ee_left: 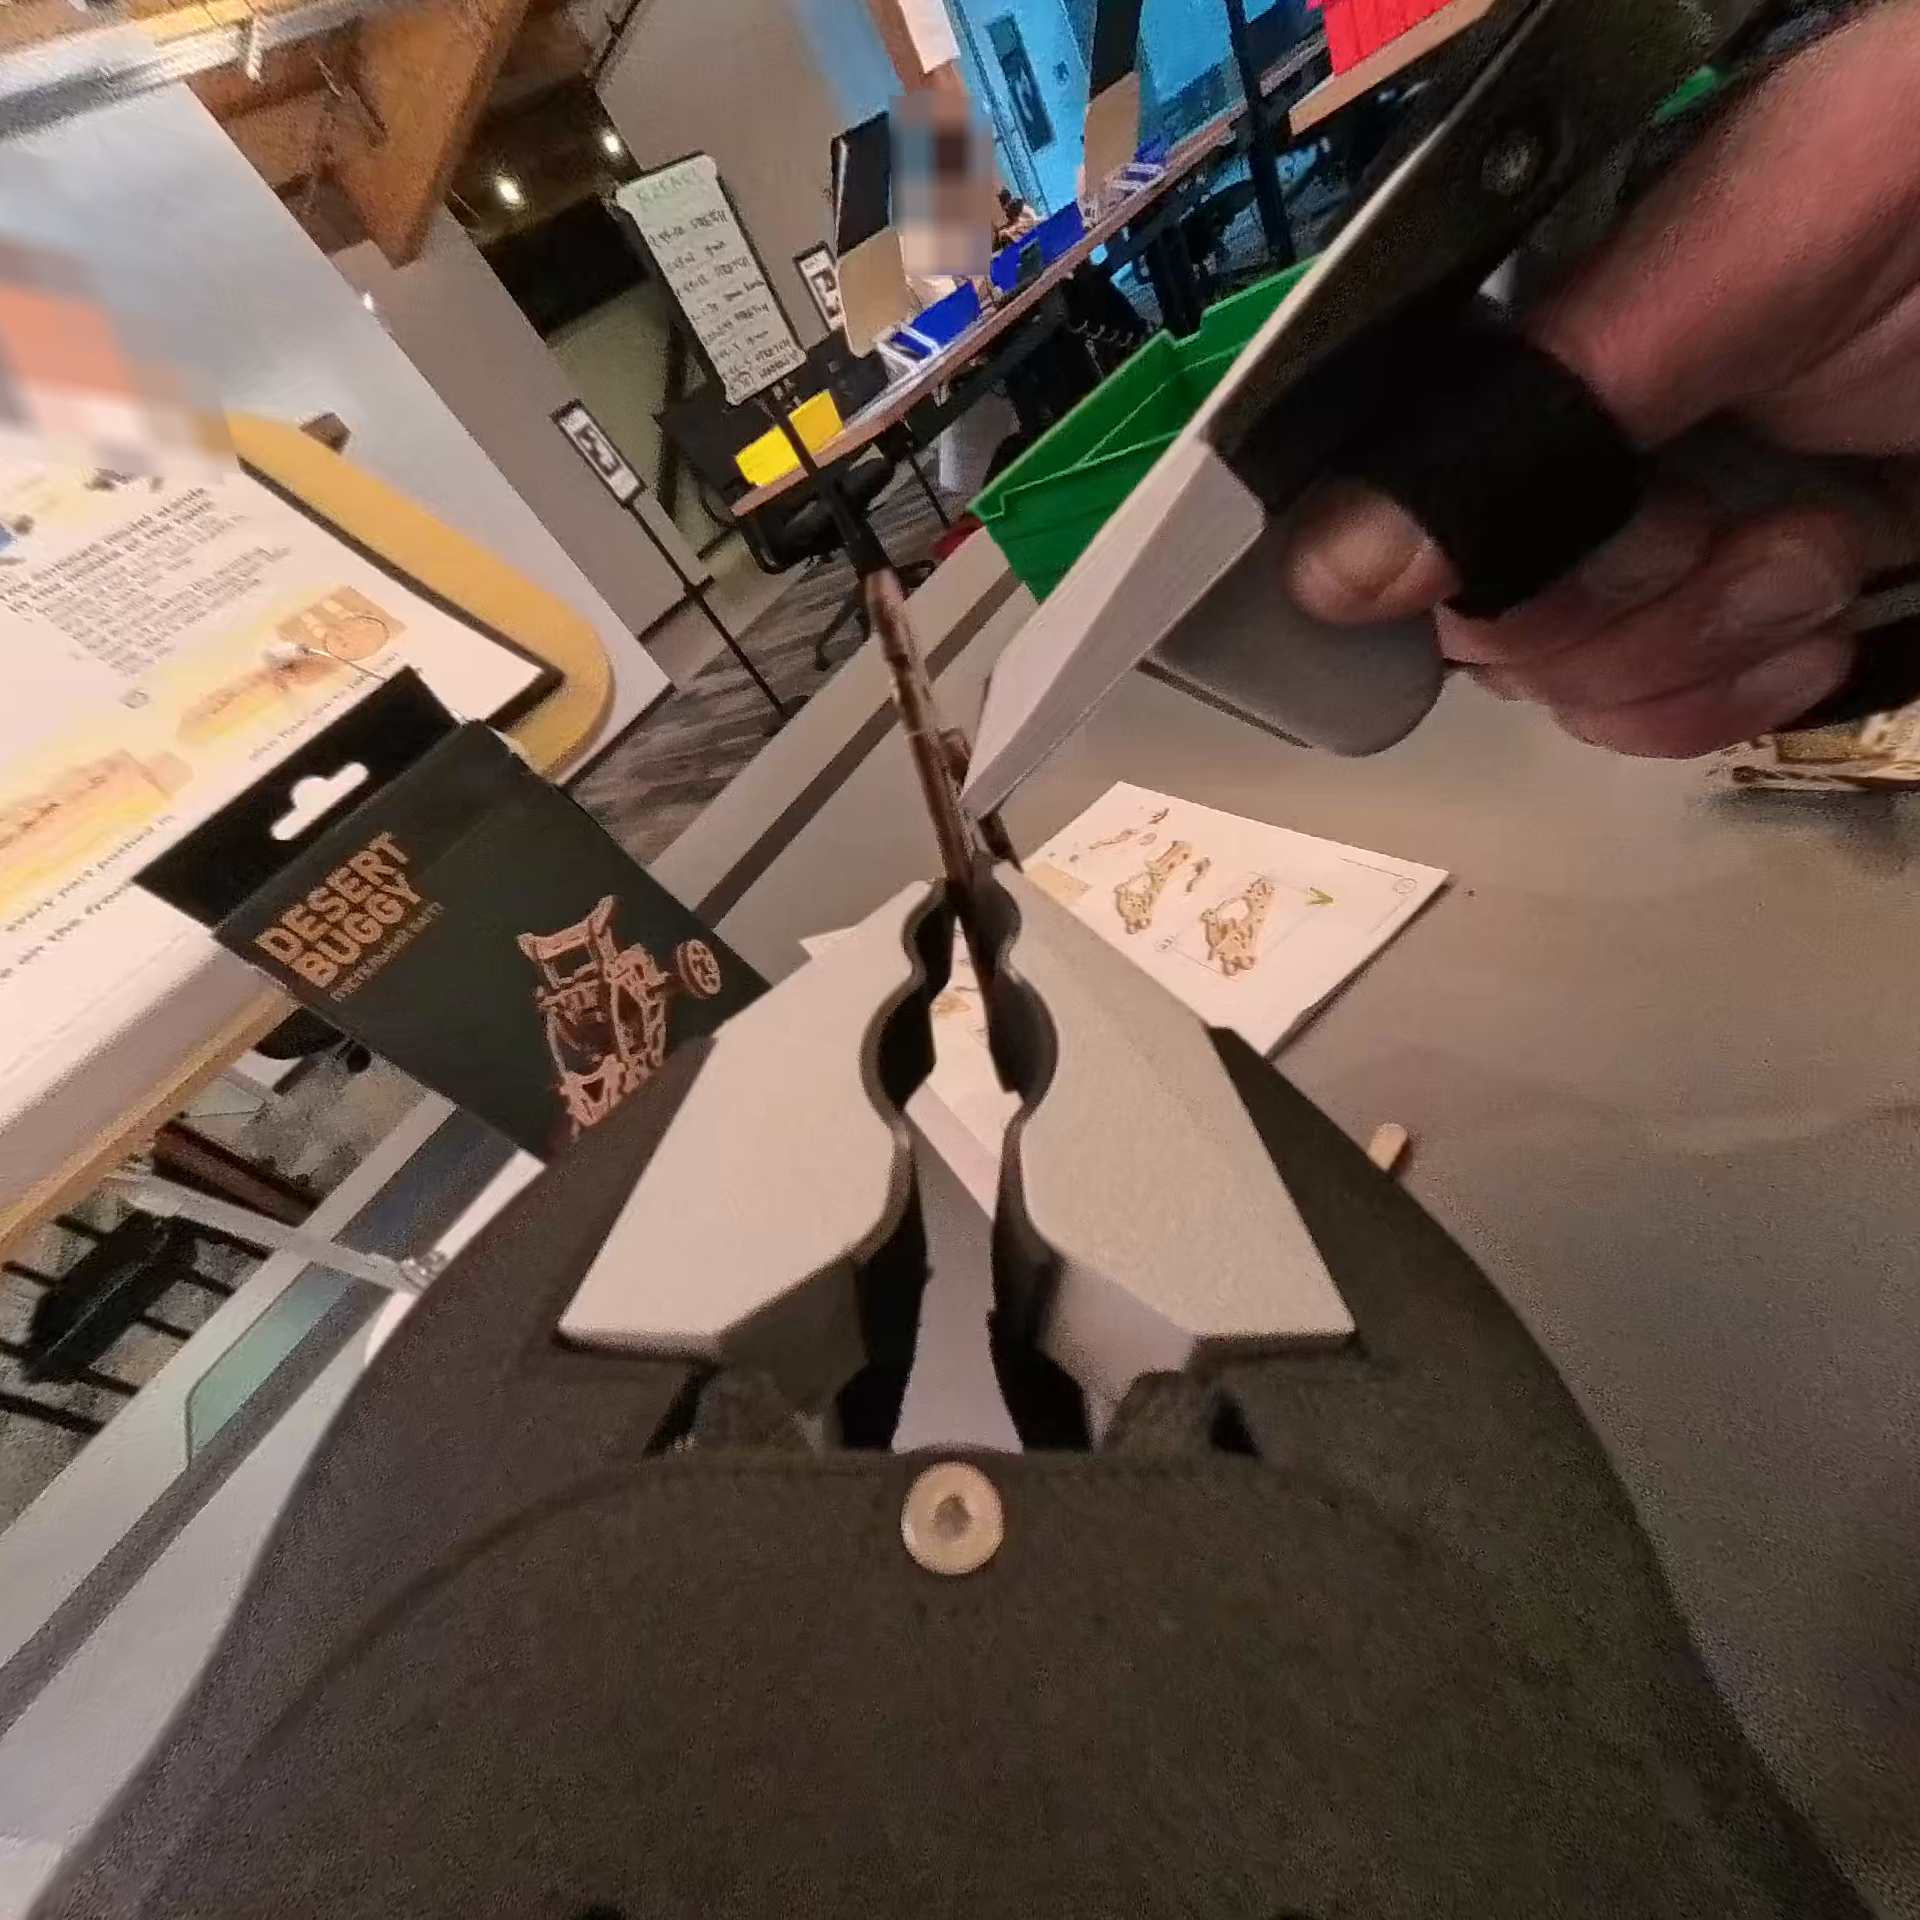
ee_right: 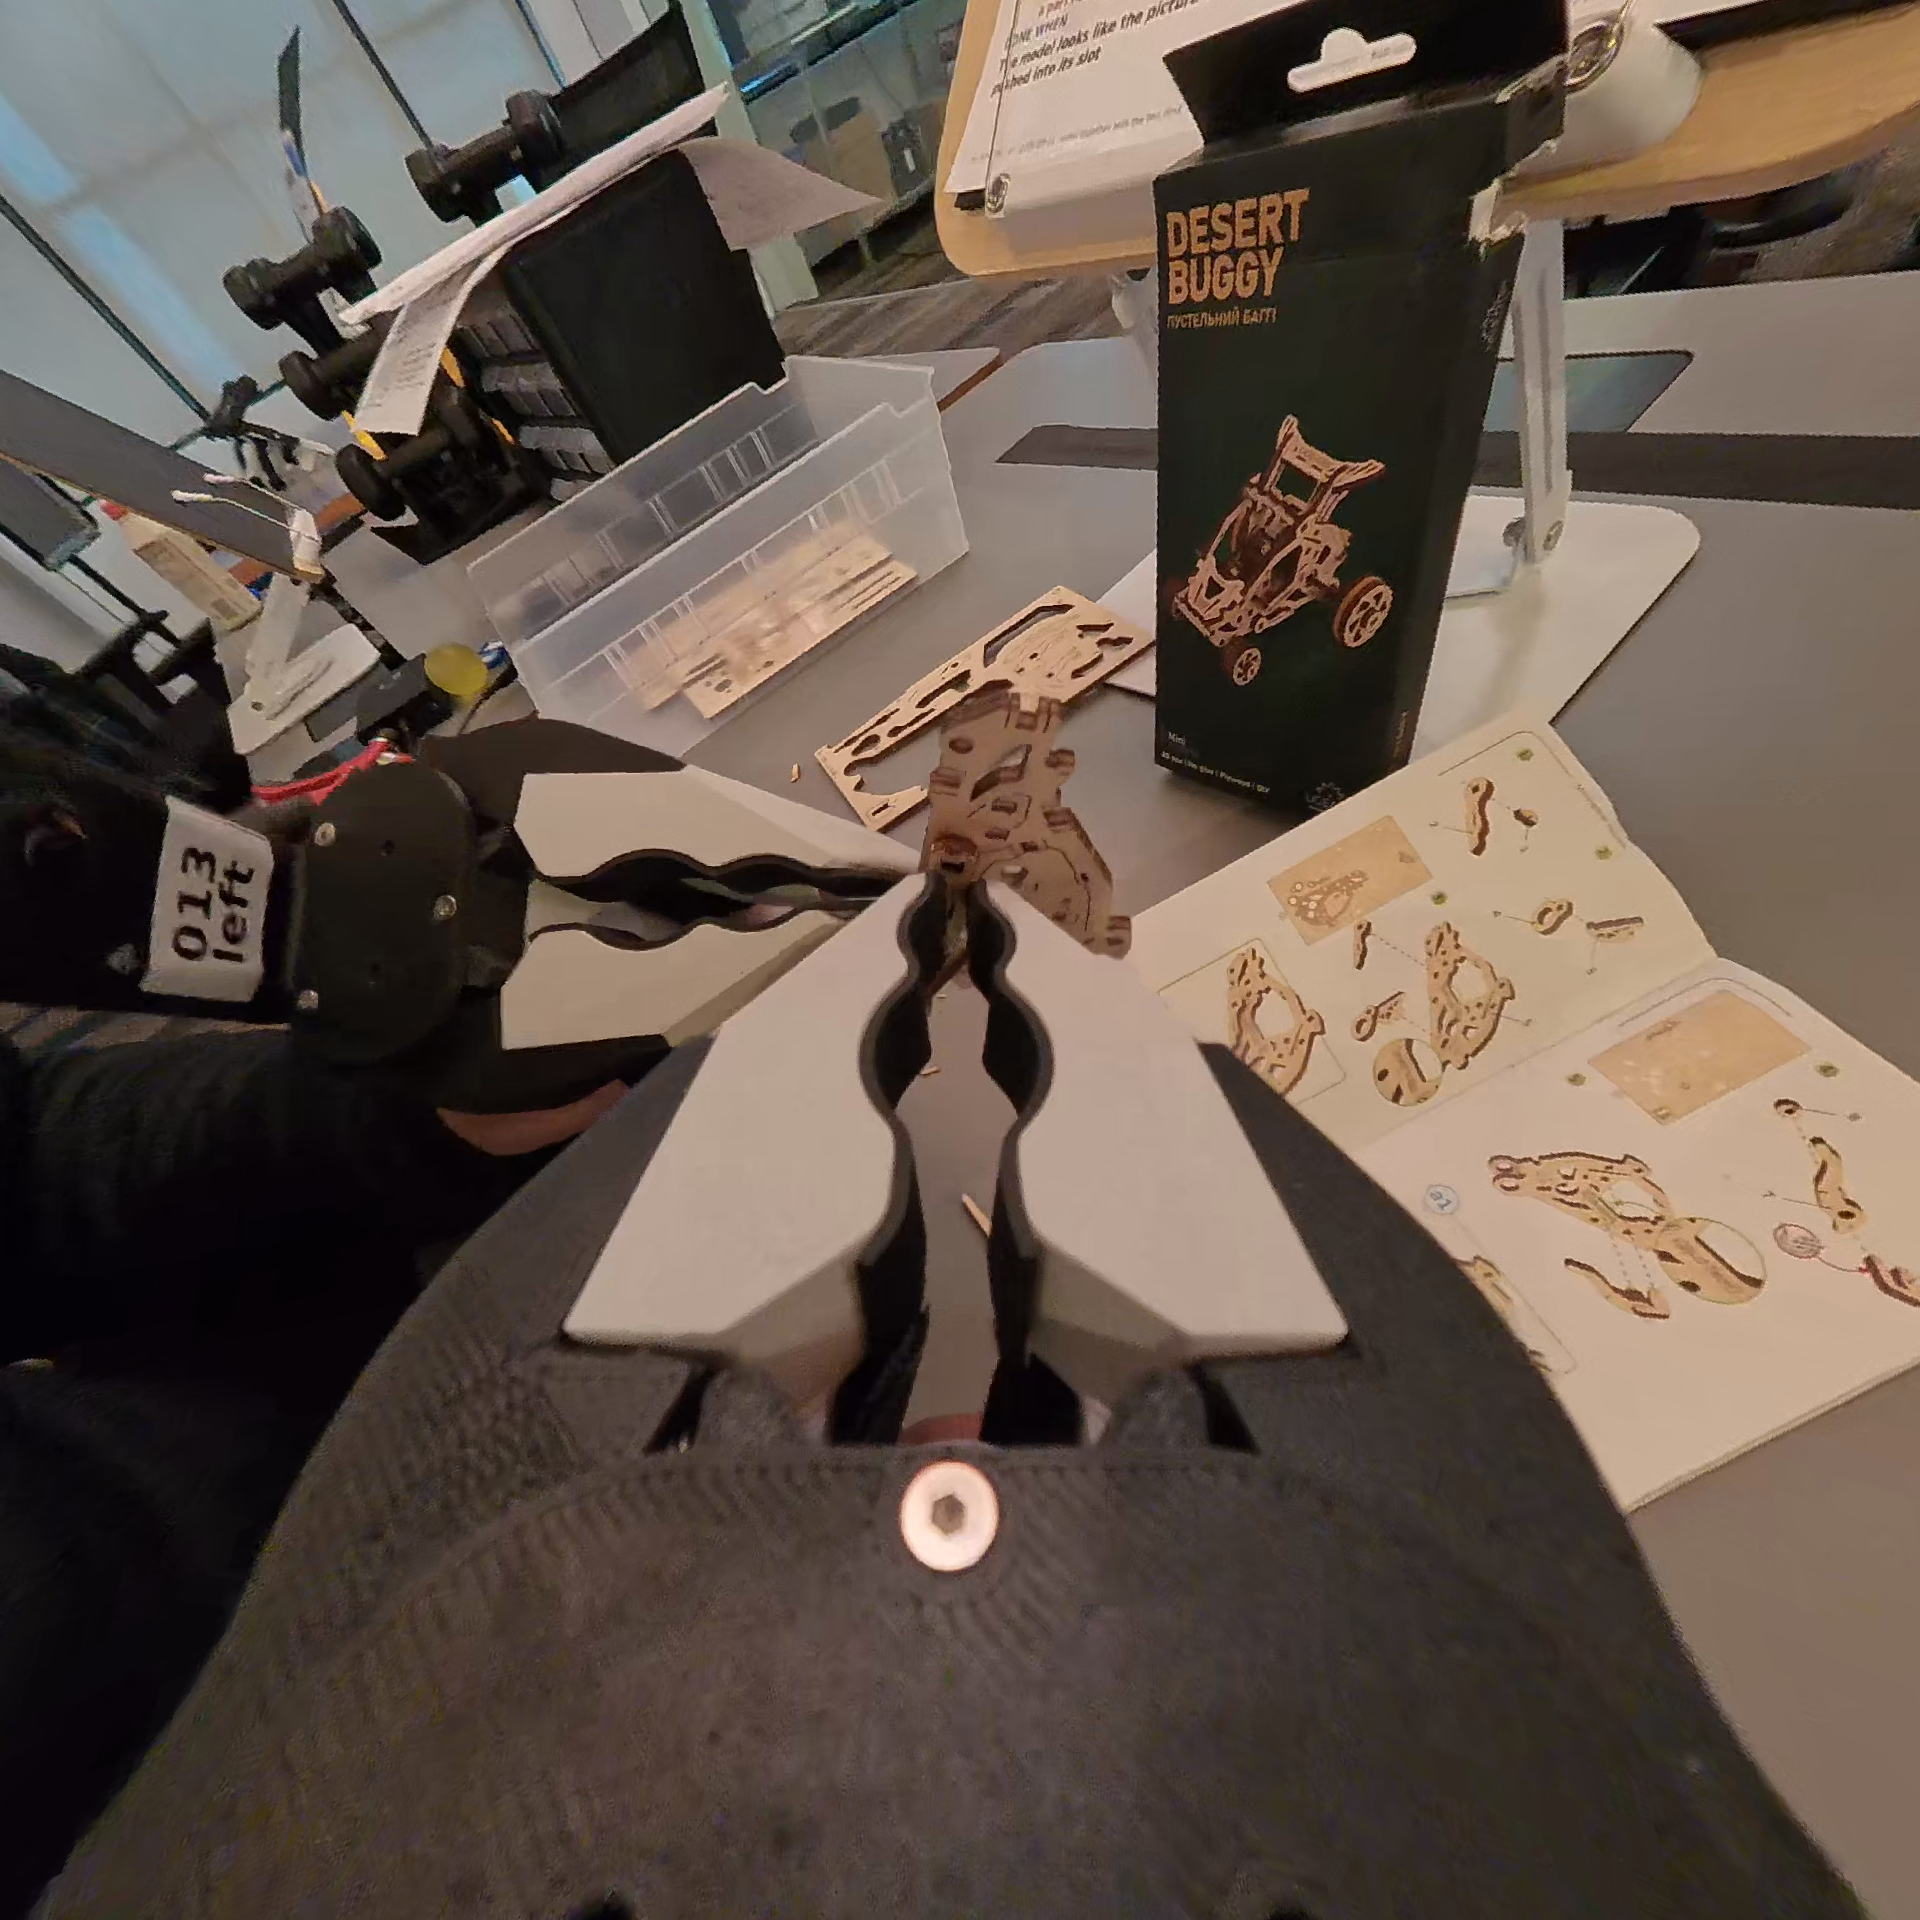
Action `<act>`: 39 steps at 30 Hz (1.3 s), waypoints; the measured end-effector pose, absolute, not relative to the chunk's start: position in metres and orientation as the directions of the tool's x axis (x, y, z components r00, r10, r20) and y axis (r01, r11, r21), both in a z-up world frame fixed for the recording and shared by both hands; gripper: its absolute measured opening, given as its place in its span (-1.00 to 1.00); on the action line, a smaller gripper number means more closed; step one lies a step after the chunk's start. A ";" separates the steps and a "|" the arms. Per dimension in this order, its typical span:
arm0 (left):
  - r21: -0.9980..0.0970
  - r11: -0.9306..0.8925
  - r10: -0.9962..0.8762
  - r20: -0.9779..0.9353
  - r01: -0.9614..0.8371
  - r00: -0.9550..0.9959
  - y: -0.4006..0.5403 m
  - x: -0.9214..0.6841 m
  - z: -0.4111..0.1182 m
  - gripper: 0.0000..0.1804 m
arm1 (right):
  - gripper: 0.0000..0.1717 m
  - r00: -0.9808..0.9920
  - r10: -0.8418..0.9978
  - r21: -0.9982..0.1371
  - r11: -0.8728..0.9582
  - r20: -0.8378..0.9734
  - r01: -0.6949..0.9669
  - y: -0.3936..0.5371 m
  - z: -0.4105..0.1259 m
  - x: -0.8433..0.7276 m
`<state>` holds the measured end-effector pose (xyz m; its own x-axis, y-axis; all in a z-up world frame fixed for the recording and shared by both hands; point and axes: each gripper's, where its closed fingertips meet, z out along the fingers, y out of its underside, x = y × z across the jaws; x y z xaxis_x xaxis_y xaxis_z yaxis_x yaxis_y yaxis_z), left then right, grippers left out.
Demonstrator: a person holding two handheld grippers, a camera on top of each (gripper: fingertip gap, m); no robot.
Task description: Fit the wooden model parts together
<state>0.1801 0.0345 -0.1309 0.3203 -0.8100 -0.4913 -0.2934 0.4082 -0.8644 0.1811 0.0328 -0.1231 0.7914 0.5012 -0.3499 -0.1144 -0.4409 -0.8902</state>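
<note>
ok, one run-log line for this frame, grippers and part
left gripper: shut on wooden panel, held upright | right gripper: tips at panel's lower edge, grasp unclear | instruction booklet: open on table | fit: unconfirmed

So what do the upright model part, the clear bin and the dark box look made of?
Model part: thin pale plywood, matte, with darker, probably laser-cut edges. Clear bin: see-through, slightly glossy plastic. Dark box: printed cardboard, matte, with a punched hang tab on top.

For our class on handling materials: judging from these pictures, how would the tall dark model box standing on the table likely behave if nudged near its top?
The box stands upright on a narrow base, so it would probably tip rather than slide. It looks like thin cardboard, so likely light. It would likely fall onto the table or the open instruction sheet.
</note>
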 end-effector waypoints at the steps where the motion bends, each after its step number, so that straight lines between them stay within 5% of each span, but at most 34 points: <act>1: -0.877 0.392 -0.824 -0.470 -0.279 0.318 0.035 0.180 -0.130 -0.98 | -0.98 0.784 0.506 -0.888 -0.444 -0.361 -0.122 0.032 -0.122 0.181; 7: -0.880 0.388 -0.827 -0.464 -0.274 0.319 0.035 0.182 -0.128 -0.99 | -0.98 0.780 0.514 -0.888 -0.446 -0.358 -0.114 0.032 -0.121 0.183; 18: -0.979 0.121 -0.935 -0.167 -0.164 0.313 0.035 0.184 -0.128 -0.99 | -0.98 0.765 0.474 -0.867 -0.448 -0.436 -0.217 0.035 -0.120 0.186; 23: -0.990 -0.075 -0.973 0.047 -0.120 0.225 0.029 0.186 -0.135 -0.98 | -0.98 0.798 0.483 -0.882 -0.456 -0.361 -0.124 0.032 -0.127 0.187; 26: -0.990 -0.046 -0.982 0.020 -0.131 0.190 0.024 0.181 -0.134 -0.94 | -0.98 0.808 0.505 -0.875 -0.483 -0.303 -0.026 0.026 -0.137 0.184; 32: -0.975 -0.105 -0.992 0.089 -0.196 0.088 0.019 0.174 -0.116 -0.58 | -0.98 0.813 0.570 -0.846 -0.488 -0.123 0.215 0.016 -0.155 0.178; 39: -0.923 -0.133 -0.991 0.117 -0.360 0.065 0.022 0.178 -0.135 -0.95 | -0.99 0.763 0.643 -0.798 -0.423 0.069 0.429 0.010 -0.160 0.169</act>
<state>0.1780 0.0215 -0.1349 0.0648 -0.9910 0.1174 -0.3603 -0.1329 -0.9233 0.1690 0.0095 -0.1604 0.7629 0.6428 0.0693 0.4289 -0.4230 -0.7982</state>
